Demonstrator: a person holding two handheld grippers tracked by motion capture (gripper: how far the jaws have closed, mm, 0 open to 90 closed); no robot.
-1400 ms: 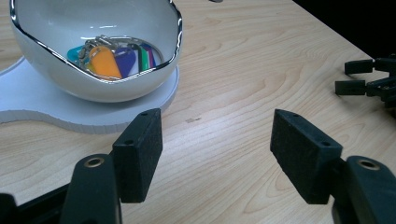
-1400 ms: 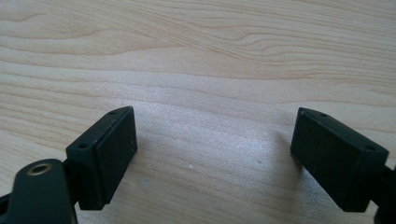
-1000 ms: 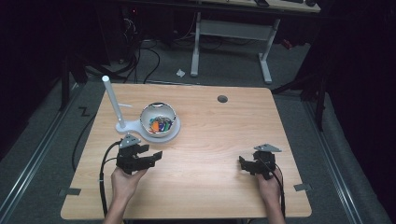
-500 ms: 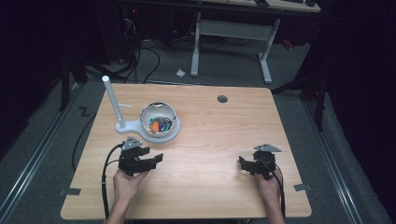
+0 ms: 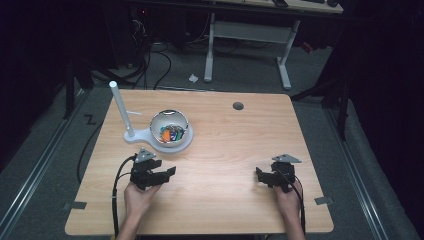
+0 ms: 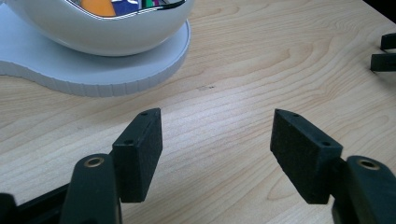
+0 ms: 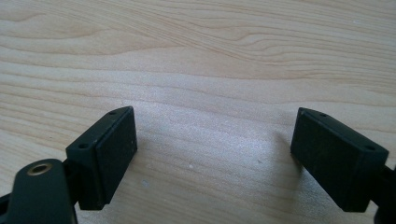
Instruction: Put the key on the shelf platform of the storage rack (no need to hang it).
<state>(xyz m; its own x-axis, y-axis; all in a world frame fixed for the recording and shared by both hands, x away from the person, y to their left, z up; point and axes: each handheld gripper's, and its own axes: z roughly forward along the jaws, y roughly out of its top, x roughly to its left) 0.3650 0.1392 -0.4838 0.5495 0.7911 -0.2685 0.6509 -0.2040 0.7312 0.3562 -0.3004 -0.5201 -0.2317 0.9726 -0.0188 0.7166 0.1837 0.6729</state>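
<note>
At the near edge of the wooden table [image 5: 225,210], two forearms are seen coming in from below, each hand wrapped around a gripper. The left gripper [image 5: 169,172] is held low over the bare wood on the left side, angled toward the middle of the table; its jaws are spread wide, and in the left gripper view [image 6: 215,140] nothing but wood grain is seen between them. The right gripper [image 5: 260,175] is held on the right side, well apart from the left one, pointing inward; its jaws are likewise set wide, and in the right gripper view [image 7: 212,149] only bare table is framed between the black pads.

A little farther back, just beyond the left gripper, a white bowl [image 5: 161,121] is found resting on the round part of a white base plate [image 5: 142,137]. Small colourful pieces [image 5: 171,134] are held in the bowl; what they are cannot be told. In the left gripper view the bowl [image 6: 93,32] and its plate [image 6: 70,74] are seen near, ahead and to the left of the jaws, untouched. A white upright post [image 5: 120,107] is carried at the plate's left end. Farther still, a small dark round hole [image 5: 238,106] is set in the tabletop near the far edge.
</note>
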